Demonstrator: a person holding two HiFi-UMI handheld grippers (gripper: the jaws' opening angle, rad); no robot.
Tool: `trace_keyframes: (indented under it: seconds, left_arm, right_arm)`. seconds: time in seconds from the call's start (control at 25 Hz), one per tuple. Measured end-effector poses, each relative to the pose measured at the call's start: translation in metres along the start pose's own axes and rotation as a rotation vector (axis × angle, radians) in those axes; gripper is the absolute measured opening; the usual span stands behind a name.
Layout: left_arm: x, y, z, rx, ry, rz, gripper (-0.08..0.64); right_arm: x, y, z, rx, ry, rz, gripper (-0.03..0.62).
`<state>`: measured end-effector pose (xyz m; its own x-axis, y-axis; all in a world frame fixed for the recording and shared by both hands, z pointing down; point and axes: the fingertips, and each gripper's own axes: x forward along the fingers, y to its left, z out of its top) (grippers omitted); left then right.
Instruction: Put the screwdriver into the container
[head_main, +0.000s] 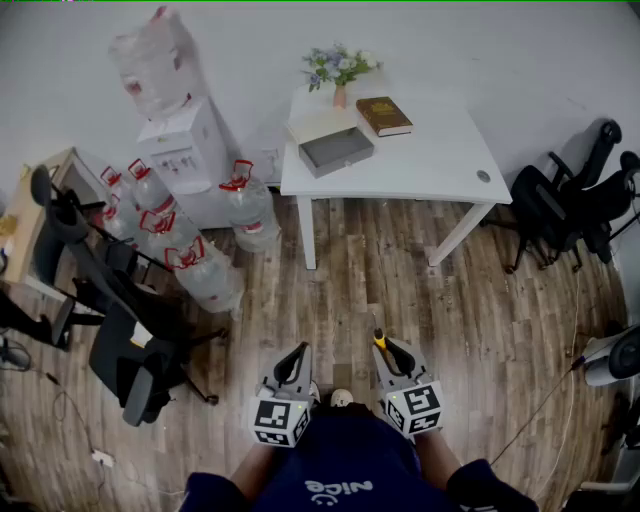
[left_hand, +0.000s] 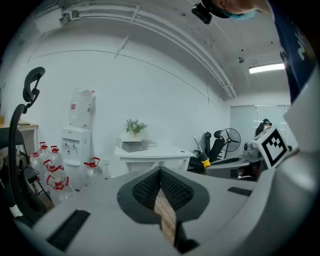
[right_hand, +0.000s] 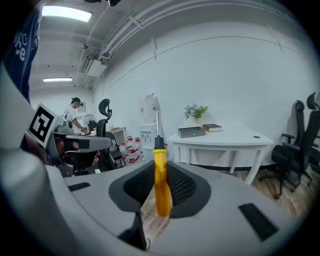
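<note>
The screwdriver (right_hand: 161, 182) has a yellow handle and a thin metal shaft that points up. My right gripper (right_hand: 161, 170) is shut on the handle. In the head view the right gripper (head_main: 393, 357) is low over the wood floor, with the screwdriver (head_main: 380, 342) sticking out in front of it. The grey open container (head_main: 335, 150) lies on the white table (head_main: 430, 165), far ahead of both grippers; it is also seen as the container (right_hand: 191, 131) in the right gripper view. My left gripper (head_main: 293, 365) is beside the right one. Its jaws meet at the tips with nothing between them (left_hand: 161, 172).
On the table are a brown book (head_main: 384, 115) and a vase of flowers (head_main: 340, 70). A water dispenser (head_main: 185, 145) and several water jugs (head_main: 205, 270) stand at the left. Black office chairs are at the left (head_main: 130, 350) and at the right (head_main: 575, 200).
</note>
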<state>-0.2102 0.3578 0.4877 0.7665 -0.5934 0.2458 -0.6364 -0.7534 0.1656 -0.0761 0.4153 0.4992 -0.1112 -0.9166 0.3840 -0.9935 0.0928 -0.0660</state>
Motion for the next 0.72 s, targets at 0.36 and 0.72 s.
trace_keyframes:
  seconds: [0.36,0.72]
  left_arm:
    - [0.006,0.006,0.013,0.001,-0.031,-0.039,0.017]
    - [-0.001,0.046,0.009,-0.001,-0.019,-0.048,0.017]
  right_arm:
    - [0.005,-0.004,0.006,0.014,-0.014,-0.067,0.091]
    - [0.03,0.018,0.01,0.11,-0.022,-0.091,0.092]
